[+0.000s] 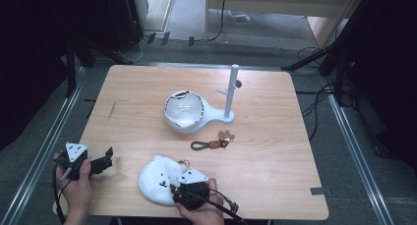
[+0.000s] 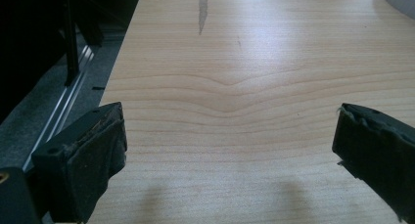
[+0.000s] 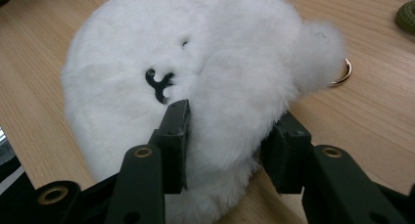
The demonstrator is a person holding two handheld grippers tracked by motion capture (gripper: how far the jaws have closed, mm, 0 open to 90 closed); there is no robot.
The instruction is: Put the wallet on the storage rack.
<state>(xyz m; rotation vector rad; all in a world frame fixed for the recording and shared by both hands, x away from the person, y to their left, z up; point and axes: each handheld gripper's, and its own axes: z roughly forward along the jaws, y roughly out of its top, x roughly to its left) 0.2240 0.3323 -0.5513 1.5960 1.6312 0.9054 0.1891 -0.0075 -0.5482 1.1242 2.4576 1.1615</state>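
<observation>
A white plush toy (image 1: pixel 155 178) with a small black stitched face lies near the table's front edge. My right gripper (image 1: pixel 174 188) comes at it from the front, and in the right gripper view its two black jaws press into a fold of the fur (image 3: pixel 195 48) from both sides, so my right gripper (image 3: pixel 230 131) is shut on the toy. A gold ring (image 3: pixel 342 72) sticks out from the plush at its far side. My left gripper (image 1: pixel 109 156) rests at the front left corner of the table. Its pads (image 2: pixel 93 150) stand wide apart over bare wood, so my left gripper (image 2: pixel 230 136) is open.
A white bowl (image 1: pixel 183 109) sits mid-table, joined to a white stand with an upright post (image 1: pixel 231 92). A keychain with a green cord and brown charm (image 1: pixel 214 144) lies in front of them. The wooden table (image 1: pixel 137 87) has metal rails along both sides.
</observation>
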